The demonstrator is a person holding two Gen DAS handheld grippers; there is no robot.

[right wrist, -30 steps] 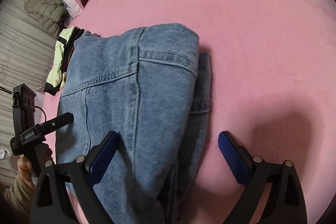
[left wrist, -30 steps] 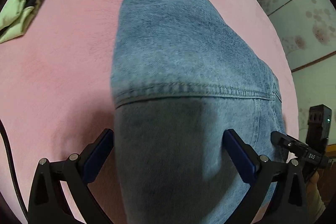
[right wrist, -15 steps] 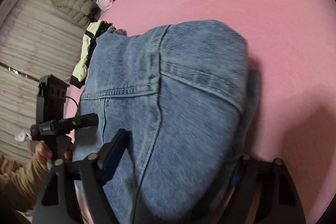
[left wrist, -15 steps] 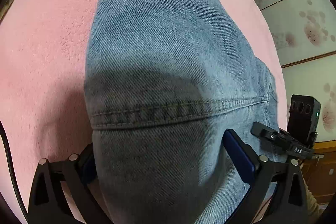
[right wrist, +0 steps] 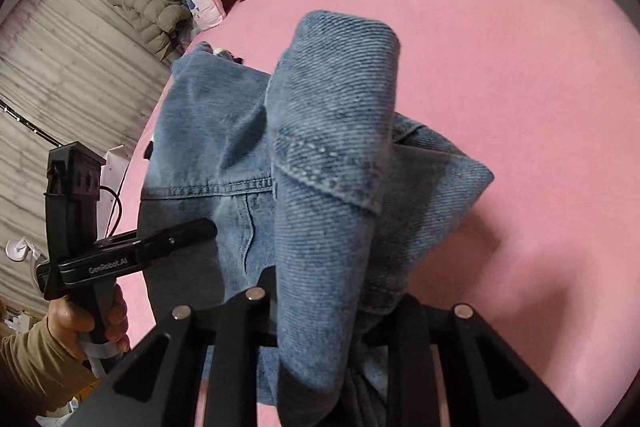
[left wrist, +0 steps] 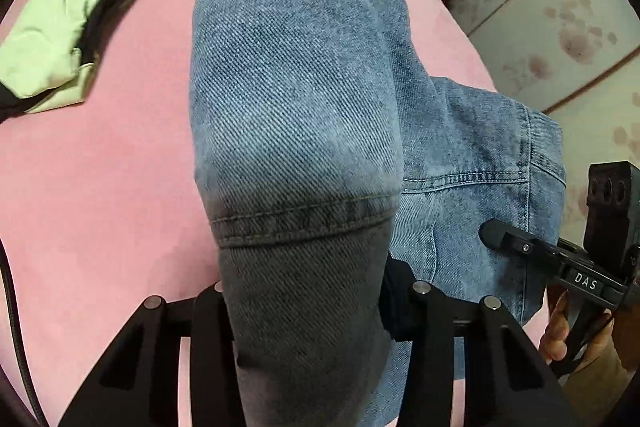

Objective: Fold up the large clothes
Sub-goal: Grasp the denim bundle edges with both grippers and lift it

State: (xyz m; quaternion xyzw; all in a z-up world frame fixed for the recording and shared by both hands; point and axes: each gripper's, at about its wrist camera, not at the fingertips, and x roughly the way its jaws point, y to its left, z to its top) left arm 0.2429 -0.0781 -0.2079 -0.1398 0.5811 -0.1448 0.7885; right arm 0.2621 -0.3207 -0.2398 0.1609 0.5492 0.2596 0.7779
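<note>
My left tongs (left wrist: 304,307) are clamped on the blue denim garment (left wrist: 296,99); right tongs (right wrist: 320,311) grip its other bunched edge. Garment's lifted w/ rest draped on pink bed (left wrist: 100,187). Green-and-black folded clothing (left wrist: 56,39) lies far left.

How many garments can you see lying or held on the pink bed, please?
2: a denim garment gripped by both the left gripper and right gripper, and a light green garment folded at the bed's far left. Others may be hidden.
</note>
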